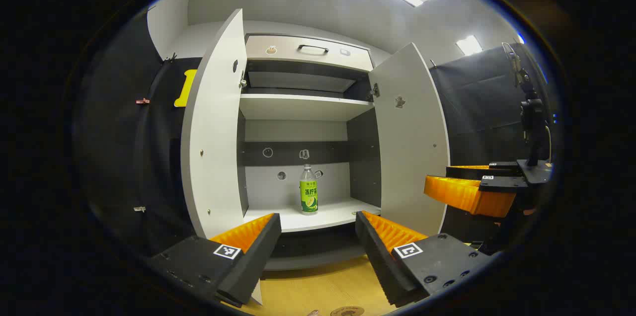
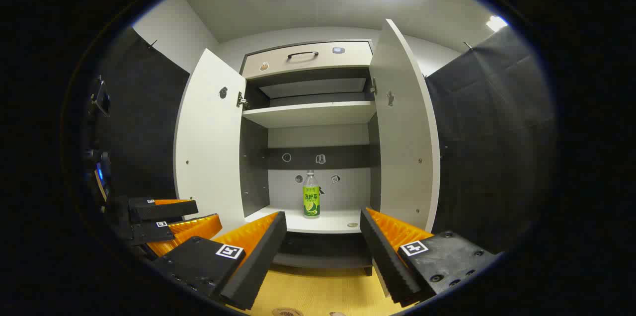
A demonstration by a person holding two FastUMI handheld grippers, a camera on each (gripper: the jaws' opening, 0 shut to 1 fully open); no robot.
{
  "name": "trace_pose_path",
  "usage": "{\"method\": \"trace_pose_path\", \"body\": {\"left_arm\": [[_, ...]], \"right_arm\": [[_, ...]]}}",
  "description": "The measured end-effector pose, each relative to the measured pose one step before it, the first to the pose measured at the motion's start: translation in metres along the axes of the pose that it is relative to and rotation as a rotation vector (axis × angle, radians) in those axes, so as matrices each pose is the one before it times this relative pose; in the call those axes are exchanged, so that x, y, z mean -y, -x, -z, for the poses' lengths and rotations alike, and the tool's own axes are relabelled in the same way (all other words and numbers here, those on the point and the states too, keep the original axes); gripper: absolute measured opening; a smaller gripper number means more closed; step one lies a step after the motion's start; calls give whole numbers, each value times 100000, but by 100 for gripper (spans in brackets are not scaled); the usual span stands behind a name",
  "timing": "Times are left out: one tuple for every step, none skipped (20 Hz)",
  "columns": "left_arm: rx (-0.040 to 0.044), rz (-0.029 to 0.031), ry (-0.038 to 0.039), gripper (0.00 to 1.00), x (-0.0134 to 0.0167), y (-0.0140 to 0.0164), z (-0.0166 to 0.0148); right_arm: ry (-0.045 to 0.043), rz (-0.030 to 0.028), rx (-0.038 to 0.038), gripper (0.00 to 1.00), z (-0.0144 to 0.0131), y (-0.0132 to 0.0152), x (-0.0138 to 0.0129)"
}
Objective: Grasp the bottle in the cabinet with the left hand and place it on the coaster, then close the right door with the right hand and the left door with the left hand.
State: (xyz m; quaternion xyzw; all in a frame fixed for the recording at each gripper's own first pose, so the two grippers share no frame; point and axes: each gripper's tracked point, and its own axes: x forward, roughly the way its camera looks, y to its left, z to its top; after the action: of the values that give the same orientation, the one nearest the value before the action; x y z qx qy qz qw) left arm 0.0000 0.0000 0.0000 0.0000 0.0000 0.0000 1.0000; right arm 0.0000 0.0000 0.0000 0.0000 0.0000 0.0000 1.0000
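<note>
Facing the open cabinet (image 1: pixel 298 107), the left tool (image 1: pixel 318 251) has its fingers spread wide, released, with nothing between them and nothing touched. The right tool (image 2: pixel 323 251) is likewise spread wide and released, holding nothing. In the left gripper view, the right tool (image 1: pixel 472 189) also appears farther off at the right side, beside the right door (image 1: pixel 412 142); in the right gripper view, the left tool (image 2: pixel 164 221) appears at the lower left, beside the left door (image 2: pixel 208 142).

Both doors stand swung outward. The bottle (image 1: pixel 308 191), clear with a green label, stands upright on the lower shelf (image 1: pixel 318 216) of the cabinet, near the middle of the shelf and toward its back wall, apart from both tools. In the right gripper view the bottle (image 2: pixel 311 195) sits between the two spread fingers in line of sight, well behind them.

A drawer with a dark handle (image 1: pixel 313 48) sits above the upper shelf (image 1: pixel 303 105). The wooden table (image 1: pixel 318 288) lies below the cabinet; at its near edge a round coaster (image 1: pixel 347 310) is partly visible.
</note>
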Motion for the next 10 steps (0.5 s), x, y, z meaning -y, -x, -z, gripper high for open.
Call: {"method": "trace_pose_path", "body": {"left_arm": [[-30, -426, 471, 96, -134, 136, 191], [-16, -249, 629, 94, -80, -13, -17], [71, -228, 628, 95, -62, 49, 81], [-122, -306, 509, 95, -107, 15, 40], [-204, -334, 334, 95, -192, 20, 143], [-159, -359, 129, 95, -153, -60, -6], [-239, -743, 26, 96, -236, -89, 182], [-201, -137, 100, 95, -155, 23, 11], [-91, 62, 269, 95, -22, 32, 102], [78, 140, 325, 95, -44, 14, -50]], "right_arm": [[114, -278, -437, 98, 90, -47, -103], [241, -340, -491, 98, 96, -48, -111], [498, -163, -317, 98, 74, 11, 6], [416, -53, -368, 98, 61, -79, -32], [114, -40, -388, 98, 87, -40, -78], [244, 32, -270, 98, 25, -65, -62], [388, 138, -147, 98, 62, 30, -50], [456, 300, 31, 98, 1, -56, 12], [350, 86, -75, 98, 21, -6, -120], [124, -287, -80, 98, 17, -22, -224]]}}
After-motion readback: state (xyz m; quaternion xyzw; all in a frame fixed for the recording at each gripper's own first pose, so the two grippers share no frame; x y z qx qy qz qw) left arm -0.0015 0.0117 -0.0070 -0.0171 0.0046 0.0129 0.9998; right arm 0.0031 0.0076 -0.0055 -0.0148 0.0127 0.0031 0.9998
